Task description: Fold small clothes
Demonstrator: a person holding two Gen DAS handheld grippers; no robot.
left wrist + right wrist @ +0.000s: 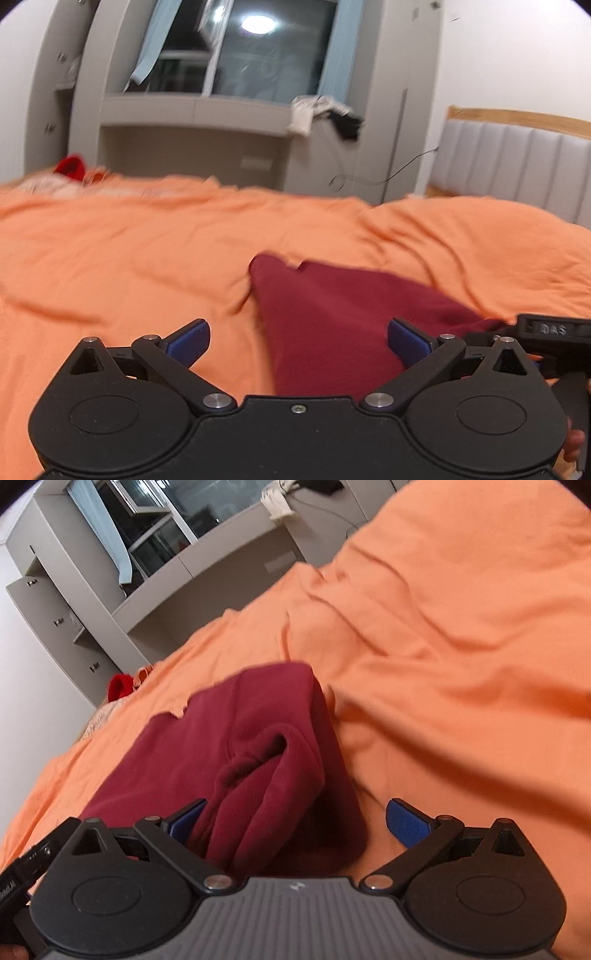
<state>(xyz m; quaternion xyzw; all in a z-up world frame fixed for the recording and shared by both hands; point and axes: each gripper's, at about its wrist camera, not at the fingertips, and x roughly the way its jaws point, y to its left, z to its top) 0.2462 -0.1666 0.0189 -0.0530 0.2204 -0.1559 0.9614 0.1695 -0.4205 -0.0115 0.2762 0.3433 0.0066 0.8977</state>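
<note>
Left wrist view. Left gripper (298, 341): jaws spread wide, nothing between the pads. Dark red garment (343, 314): lies on the bed's orange cover (129, 258), reaching from the middle of the bed in under the gripper. Part of the right gripper (546, 332) shows at the right edge, beside the garment. Picture is blurred. Risk, as a judgement: the loose cloth may spring back out of its fold; the soft, wrinkled cover gives no firm base for a crisp crease. Containers: the open recess of the grey wall unit (192, 155) looks bare. A bundle of light and dark cloth (321, 114) hangs off the ledge above it. Small red item (70, 166) at the far left of the bed, well apart from the garment.

Right wrist view. Right gripper (297, 821): jaws wide, pressing on nothing; the left pad lies against or just beside the garment's thick rolled edge. Garment bunched, layers uneven. Risk: closing here could catch several layers, or the cover beneath, and drag the stack askew. Containers: drawer fronts (59, 622) of the unit are shut, contents unseen.
</note>
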